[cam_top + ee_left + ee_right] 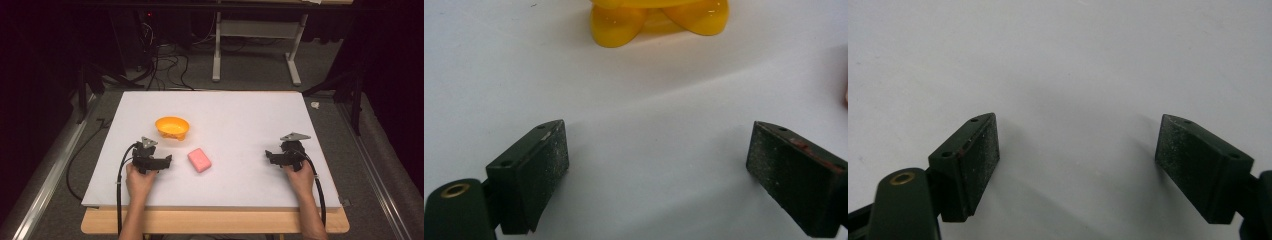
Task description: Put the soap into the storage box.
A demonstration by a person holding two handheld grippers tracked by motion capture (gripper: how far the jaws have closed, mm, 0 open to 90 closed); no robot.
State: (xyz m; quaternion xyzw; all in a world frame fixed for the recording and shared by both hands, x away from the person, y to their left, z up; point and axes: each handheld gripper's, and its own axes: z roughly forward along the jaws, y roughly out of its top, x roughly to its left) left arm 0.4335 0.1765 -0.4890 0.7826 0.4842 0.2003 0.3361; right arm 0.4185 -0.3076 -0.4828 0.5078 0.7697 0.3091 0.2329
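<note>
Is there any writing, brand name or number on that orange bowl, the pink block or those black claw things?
No readable text anywhere.
Orange bowl: plain glossy surface, no mark.
Pink block: too small in the high view to tell if anything is stamped on it.
Left gripper and right gripper: bare black pads with screw holes and scuffs, no label.
White table top: blank.

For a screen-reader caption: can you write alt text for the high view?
Two hand-held grippers, left gripper and right gripper, rest open on a white board, with a pink soap bar between them. An orange bowl sits behind the left one.
</note>
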